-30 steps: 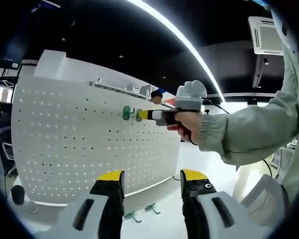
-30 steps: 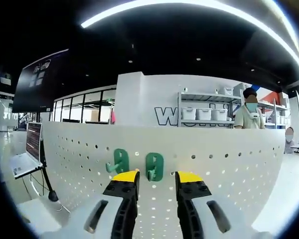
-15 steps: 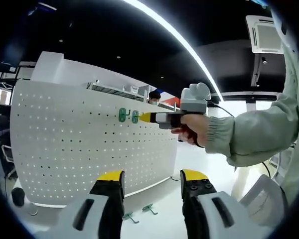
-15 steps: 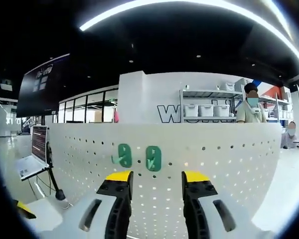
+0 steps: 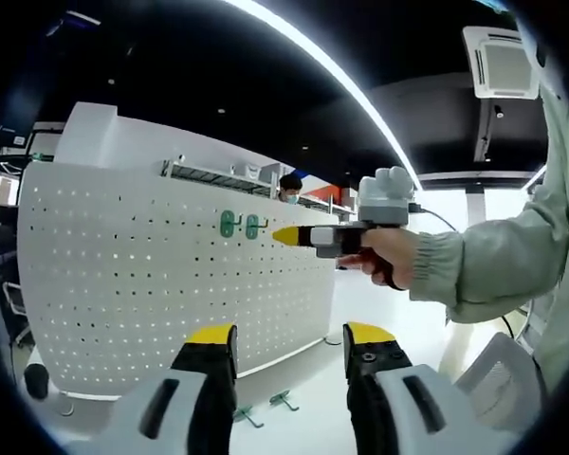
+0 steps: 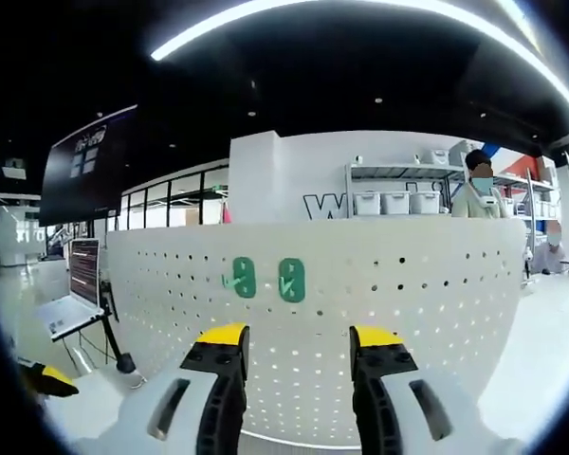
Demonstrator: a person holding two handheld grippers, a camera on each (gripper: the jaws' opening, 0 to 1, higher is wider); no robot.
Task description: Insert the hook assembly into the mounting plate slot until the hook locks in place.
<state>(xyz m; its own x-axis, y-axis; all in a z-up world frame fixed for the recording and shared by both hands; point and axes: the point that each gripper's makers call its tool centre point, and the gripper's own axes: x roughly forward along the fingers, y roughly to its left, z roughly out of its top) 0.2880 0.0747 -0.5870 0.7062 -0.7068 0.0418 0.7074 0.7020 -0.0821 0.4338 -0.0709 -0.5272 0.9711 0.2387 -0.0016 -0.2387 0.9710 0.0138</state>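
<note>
Two green hooks hang side by side on the pegboard, straight ahead of the right tool, which stands released, empty and apart from them. More hooks lie on the bench below the left tool, also released and empty, making the left the nearer hand.

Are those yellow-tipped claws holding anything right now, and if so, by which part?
Nothing. The left gripper and right gripper are both open and empty; two green hooks hang on the pegboard.
</note>
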